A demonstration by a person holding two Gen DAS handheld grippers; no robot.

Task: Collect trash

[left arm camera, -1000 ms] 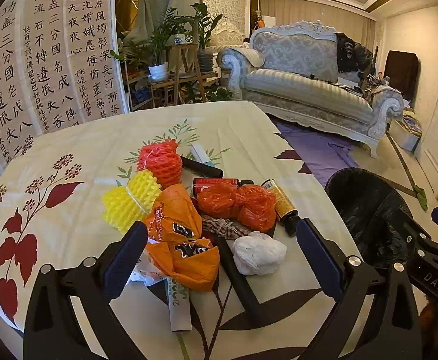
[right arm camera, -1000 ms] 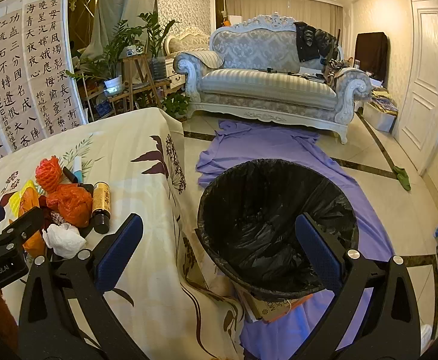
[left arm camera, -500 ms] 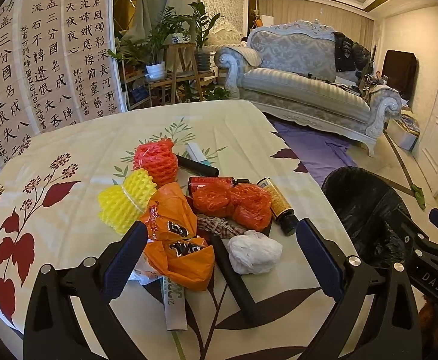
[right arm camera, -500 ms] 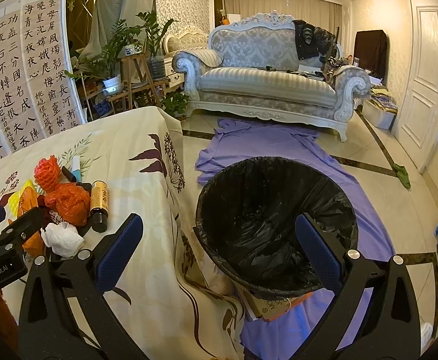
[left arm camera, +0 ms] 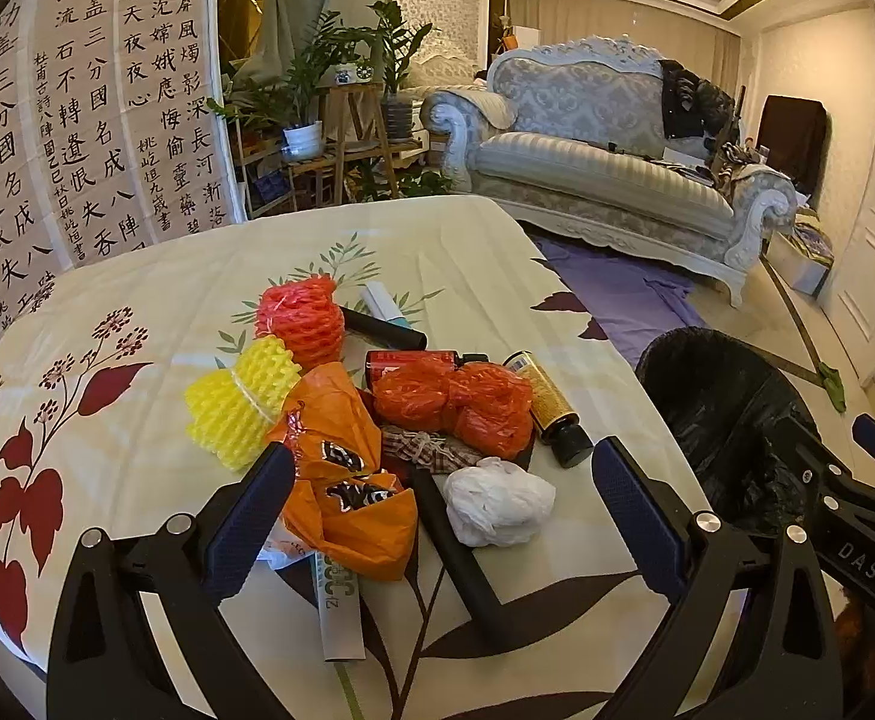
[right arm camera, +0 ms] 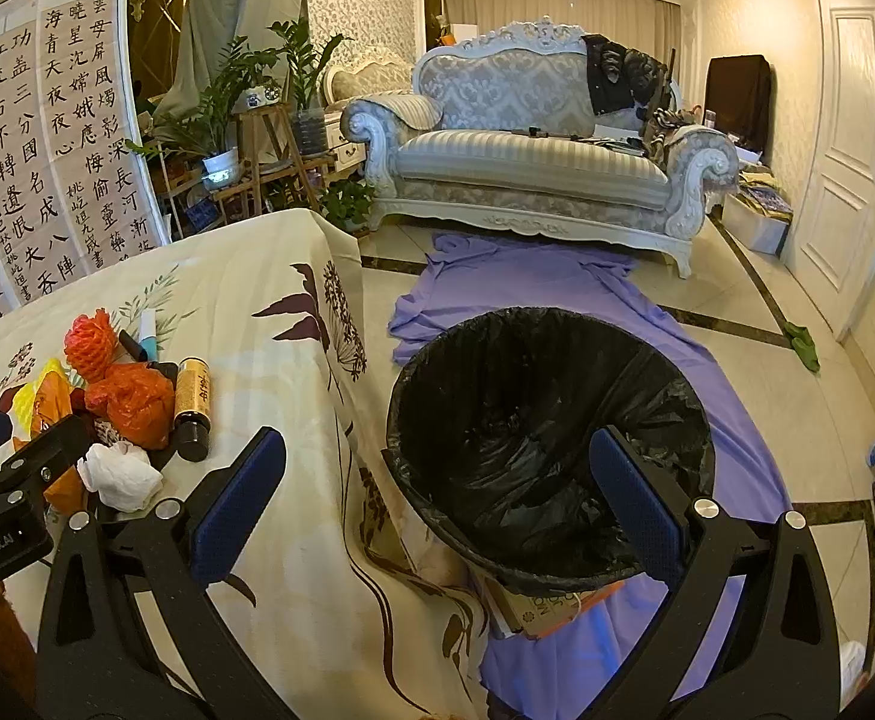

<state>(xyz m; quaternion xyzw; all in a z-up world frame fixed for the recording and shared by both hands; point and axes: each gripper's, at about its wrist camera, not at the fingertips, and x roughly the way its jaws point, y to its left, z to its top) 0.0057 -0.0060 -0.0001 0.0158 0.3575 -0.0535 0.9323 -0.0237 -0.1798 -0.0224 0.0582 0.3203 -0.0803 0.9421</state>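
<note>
A heap of trash lies on the flowered tablecloth (left arm camera: pixel 137 276): an orange plastic bag (left arm camera: pixel 347 480), a white crumpled tissue (left arm camera: pixel 497 507), a red crumpled bag (left arm camera: pixel 455 399), yellow foam net (left arm camera: pixel 236 402), red foam net (left arm camera: pixel 299 315), a gold bottle (left arm camera: pixel 548 405) and black tubes (left arm camera: pixel 461 558). My left gripper (left arm camera: pixel 443 516) hovers open just before the heap, its fingers either side of the orange bag and tissue. My right gripper (right arm camera: pixel 437 498) hangs open and empty over the black-lined trash bin (right arm camera: pixel 548 444), which stands on the floor beside the table.
A purple cloth (right arm camera: pixel 527 276) is spread on the tiled floor under the bin. A pale sofa (right arm camera: pixel 527 156) stands behind, plants on a wooden stand (right arm camera: pixel 257 138) to its left, a calligraphy screen (left arm camera: pixel 77 120) behind the table, a white door (right arm camera: pixel 845 150) at right.
The left gripper has drifted slightly back and to the right of the heap; the trash sits a bit further left in its view. The right gripper has barely moved.
</note>
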